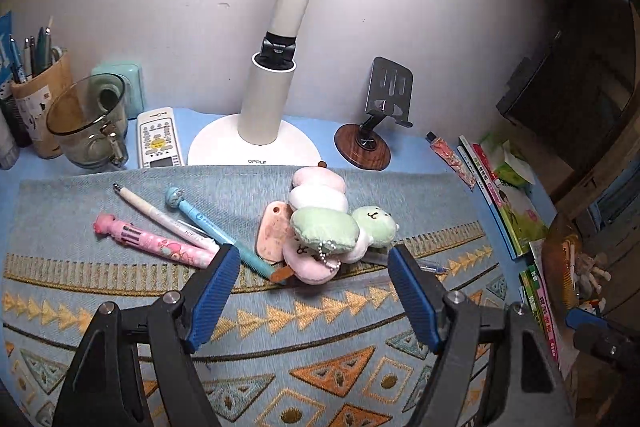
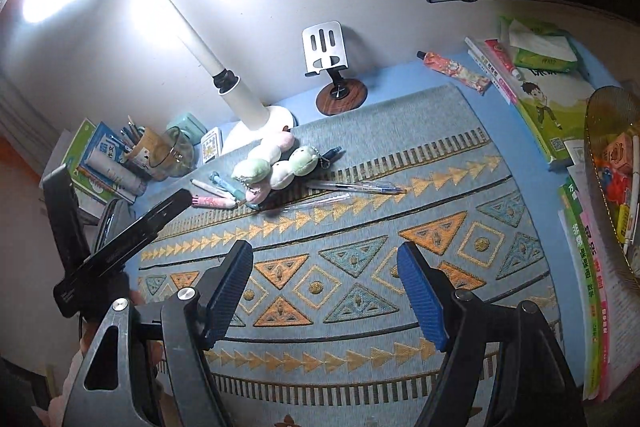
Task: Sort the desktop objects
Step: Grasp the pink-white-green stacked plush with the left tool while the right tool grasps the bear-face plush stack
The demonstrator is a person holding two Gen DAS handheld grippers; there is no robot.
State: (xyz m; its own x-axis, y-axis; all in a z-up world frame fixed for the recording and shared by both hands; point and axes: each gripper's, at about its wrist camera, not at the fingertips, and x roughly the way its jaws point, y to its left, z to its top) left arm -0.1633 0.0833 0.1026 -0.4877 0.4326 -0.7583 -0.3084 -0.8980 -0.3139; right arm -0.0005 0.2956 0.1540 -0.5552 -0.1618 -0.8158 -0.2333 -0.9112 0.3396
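A pile of plush charms point(image 1: 324, 227), pink, white and green, lies on the patterned mat point(image 1: 304, 339). Left of it lie a pink pen point(image 1: 156, 241), a white pen point(image 1: 160, 215) and a blue pen point(image 1: 212, 227). My left gripper point(image 1: 313, 255) is open, with its blue pads just short of the pile and touching nothing. My right gripper point(image 2: 325, 249) hangs open over bare mat point(image 2: 360, 267), well short of the plush charms point(image 2: 276, 163). Two clear pens point(image 2: 360, 187) lie to the right of that pile.
Along the wall stand a pen cup point(image 1: 40, 99), a glass mug point(image 1: 88, 123), a remote point(image 1: 158, 139), a white lamp point(image 1: 252, 147) and a phone stand point(image 1: 376, 123). At the right are a tube point(image 2: 456, 71), books point(image 2: 536, 99) and a mesh basket point(image 2: 612, 167).
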